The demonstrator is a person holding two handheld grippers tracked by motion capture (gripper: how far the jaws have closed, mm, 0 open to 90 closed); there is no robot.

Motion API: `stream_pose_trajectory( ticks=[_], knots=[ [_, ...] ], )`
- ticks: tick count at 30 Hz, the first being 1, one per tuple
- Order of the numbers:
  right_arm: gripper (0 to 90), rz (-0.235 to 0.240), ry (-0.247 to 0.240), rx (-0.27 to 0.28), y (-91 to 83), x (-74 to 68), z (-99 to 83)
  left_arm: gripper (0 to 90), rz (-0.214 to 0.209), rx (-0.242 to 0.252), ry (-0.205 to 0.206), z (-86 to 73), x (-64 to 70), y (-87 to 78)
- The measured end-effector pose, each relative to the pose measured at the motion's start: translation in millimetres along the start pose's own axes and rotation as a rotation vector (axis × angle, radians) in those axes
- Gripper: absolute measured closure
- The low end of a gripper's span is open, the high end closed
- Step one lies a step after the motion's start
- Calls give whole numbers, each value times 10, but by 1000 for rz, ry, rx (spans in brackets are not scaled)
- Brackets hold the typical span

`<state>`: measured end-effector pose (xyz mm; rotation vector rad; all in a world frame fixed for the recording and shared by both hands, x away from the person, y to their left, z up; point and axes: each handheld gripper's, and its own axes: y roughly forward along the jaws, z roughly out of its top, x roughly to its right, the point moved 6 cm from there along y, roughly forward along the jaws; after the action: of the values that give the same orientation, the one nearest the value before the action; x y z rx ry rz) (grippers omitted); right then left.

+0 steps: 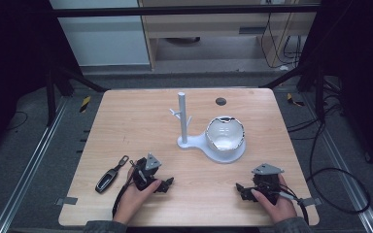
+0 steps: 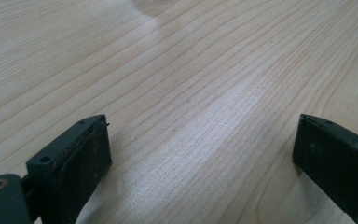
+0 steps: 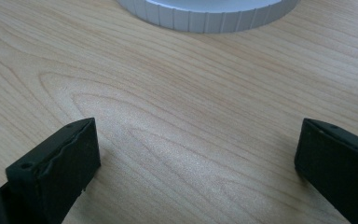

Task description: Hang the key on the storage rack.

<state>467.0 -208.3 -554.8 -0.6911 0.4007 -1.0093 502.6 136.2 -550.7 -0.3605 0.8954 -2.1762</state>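
A white stand (image 1: pixel 182 119) with an upright post and short pegs rises at the table's middle. Its round base (image 1: pixel 209 151) carries a white bowl (image 1: pixel 225 134). A black key fob (image 1: pixel 108 178) with a strap lies at the front left. My left gripper (image 1: pixel 167 184) rests on the wood near the front edge, right of the fob, open, with bare wood between its jaws (image 2: pixel 200 154). My right gripper (image 1: pixel 241 190) sits at the front right, below the bowl, also open (image 3: pixel 196 158). The ribbed rim of the stand's base (image 3: pixel 205 18) lies ahead of it.
The wooden table (image 1: pixel 126 126) has a small black round grommet (image 1: pixel 221 101) near its far edge. Cables (image 1: pixel 335 184) trail on the floor at the right. Metal rails (image 1: pixel 34 160) run along the left side.
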Motion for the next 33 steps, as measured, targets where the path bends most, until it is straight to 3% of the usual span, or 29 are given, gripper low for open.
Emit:
stream_pose_trajectory(
  ticks=[20, 21, 24, 26, 27, 33],
  knots=[
    [4, 18, -21, -1, 12, 11, 12, 49, -14, -11, 4, -16, 19, -48],
    [4, 16, -17, -2, 12, 8, 10, 49, -9, -10, 8, -11, 13, -70],
    [4, 3, -4, -1, 4, 1, 4, 68, 66, -10, 83, 27, -30, -180],
    [4, 3, -3, 0, 5, 0, 4, 68, 77, -9, 81, 36, -50, -205],
    [4, -1, 4, 0, 3, -5, 2, 68, 65, -1, 57, 46, -73, -240],
    [4, -3, 3, 0, 3, -3, 2, 72, 81, -19, 69, 77, -167, -319]
  ],
)
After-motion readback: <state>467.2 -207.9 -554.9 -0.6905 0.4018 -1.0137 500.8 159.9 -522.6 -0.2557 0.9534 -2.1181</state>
